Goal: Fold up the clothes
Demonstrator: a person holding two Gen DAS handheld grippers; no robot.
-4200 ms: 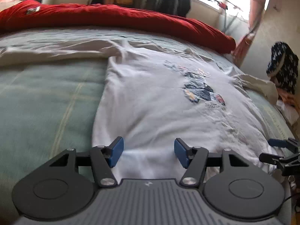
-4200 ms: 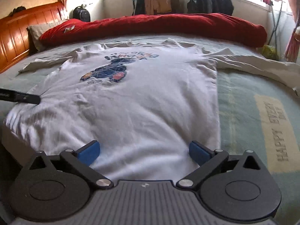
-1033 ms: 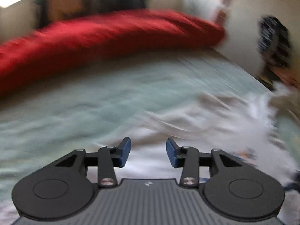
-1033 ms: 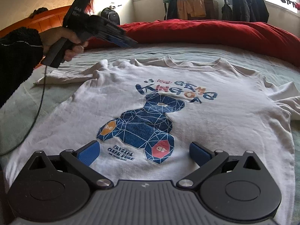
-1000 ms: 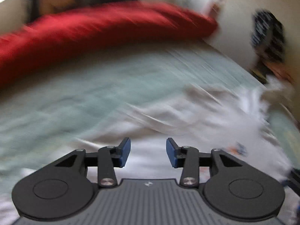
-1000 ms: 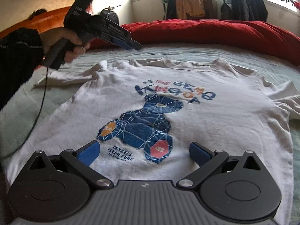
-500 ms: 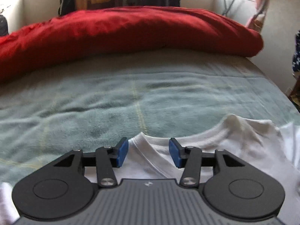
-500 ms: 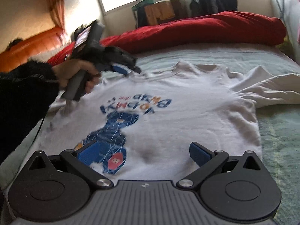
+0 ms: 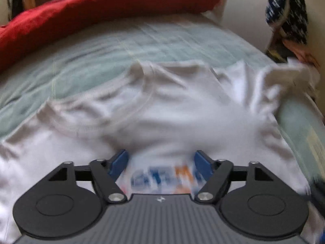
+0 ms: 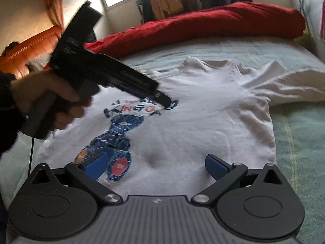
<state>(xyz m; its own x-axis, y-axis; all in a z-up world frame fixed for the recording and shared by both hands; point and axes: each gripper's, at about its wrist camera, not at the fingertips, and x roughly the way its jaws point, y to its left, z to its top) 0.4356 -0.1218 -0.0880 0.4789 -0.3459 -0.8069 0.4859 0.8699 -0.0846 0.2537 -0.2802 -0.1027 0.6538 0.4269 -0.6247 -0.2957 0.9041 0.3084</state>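
the white t-shirt lies face up on the pale green bedspread, collar toward the red duvet at the far end, its blue printed figure and lettering showing on the chest. one sleeve trails off to the right in my right wrist view, crumpled. my left gripper is over the chest just below the collar, its blue fingers spread moderately apart with the blurred lettering between them; nothing is pinched in it, and i cannot tell if the tips touch the cloth. from the right camera i see that same tool held in a hand with a dark sleeve, its tip low over the printed words. my right gripper sits over the lower part of the shirt, jaws wide open and holding nothing, the left pad over the bottom of the print. the left view is smeared with motion blur. a dark patterned garment hangs by the wall.
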